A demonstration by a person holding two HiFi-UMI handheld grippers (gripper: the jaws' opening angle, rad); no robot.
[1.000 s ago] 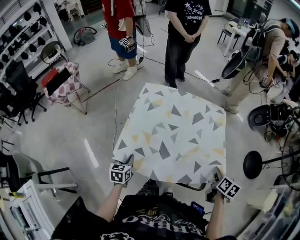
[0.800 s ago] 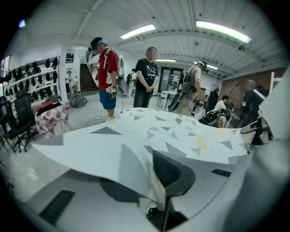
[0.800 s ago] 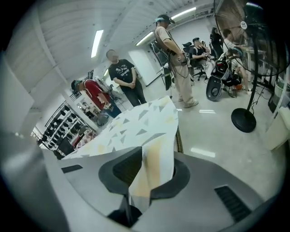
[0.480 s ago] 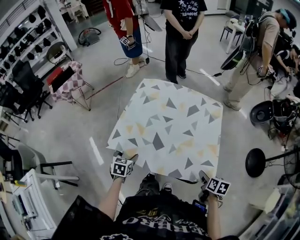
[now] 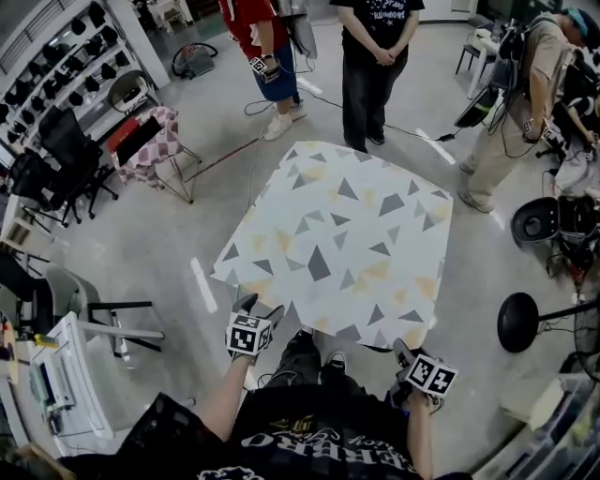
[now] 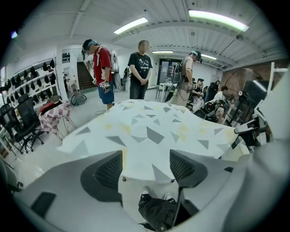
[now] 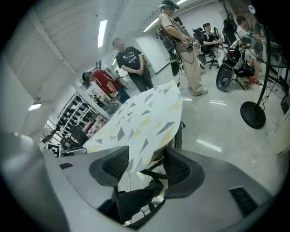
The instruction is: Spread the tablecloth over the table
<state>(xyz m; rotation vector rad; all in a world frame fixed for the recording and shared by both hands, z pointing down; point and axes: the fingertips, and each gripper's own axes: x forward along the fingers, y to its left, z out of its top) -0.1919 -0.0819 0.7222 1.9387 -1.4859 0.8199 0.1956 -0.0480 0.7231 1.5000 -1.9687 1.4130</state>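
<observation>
Nothing legible here: the white print on the far bystander's black T-shirt (image 5: 380, 17) is too small to read.

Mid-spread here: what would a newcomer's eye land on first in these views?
The triangle-patterned tablecloth fills the centre, spread flat. At its near edge the left gripper and right gripper have just opened their jaws, and the cloth's edge shows between them, unpinched. Three bystanders stand beyond its far and right sides.
</observation>
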